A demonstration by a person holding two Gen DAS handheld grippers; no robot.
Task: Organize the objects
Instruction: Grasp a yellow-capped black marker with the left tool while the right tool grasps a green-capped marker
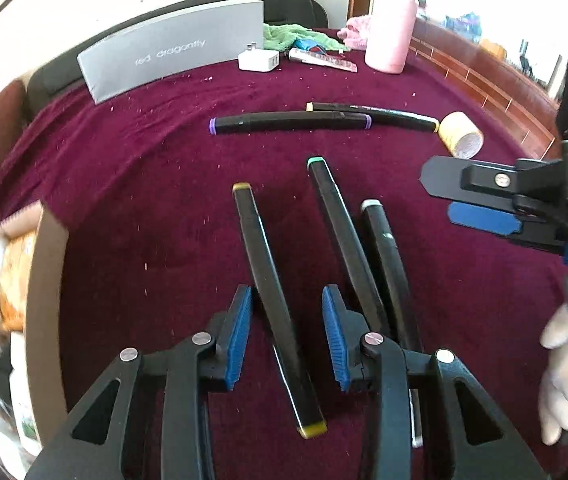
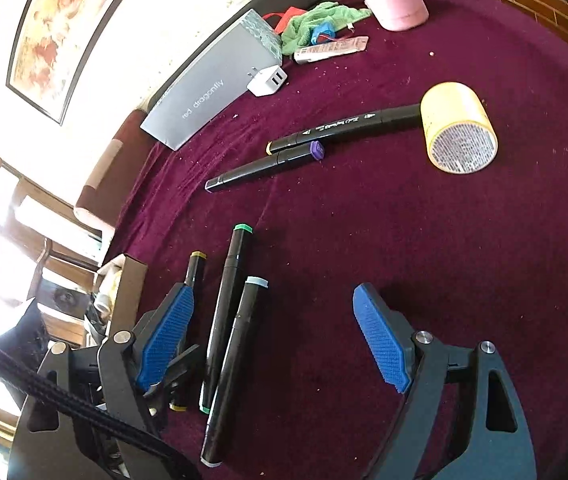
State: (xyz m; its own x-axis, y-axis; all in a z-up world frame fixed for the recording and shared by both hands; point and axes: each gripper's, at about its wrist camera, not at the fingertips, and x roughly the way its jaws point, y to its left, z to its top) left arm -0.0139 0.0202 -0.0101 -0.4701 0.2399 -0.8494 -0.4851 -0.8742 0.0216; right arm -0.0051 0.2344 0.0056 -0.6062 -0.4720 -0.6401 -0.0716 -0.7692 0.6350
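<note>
Maroon cloth is covering the table (image 1: 131, 184), where a grey box (image 1: 171, 48) is standing far left and a yellow tape roll (image 1: 462, 134) is lying far right. Three black markers are lying near, side by side. The left tool (image 1: 286, 332) is straddling the yellow-capped marker (image 1: 271, 300), pads not touching it; squeezing at mid-barrel should be keeping it level. The right tool (image 2: 271, 344) is hanging spread wide, pinching nothing.

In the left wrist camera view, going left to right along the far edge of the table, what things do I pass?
Grey box → white charger plug → green cloth → flat printed tube → pink bottle.
</note>
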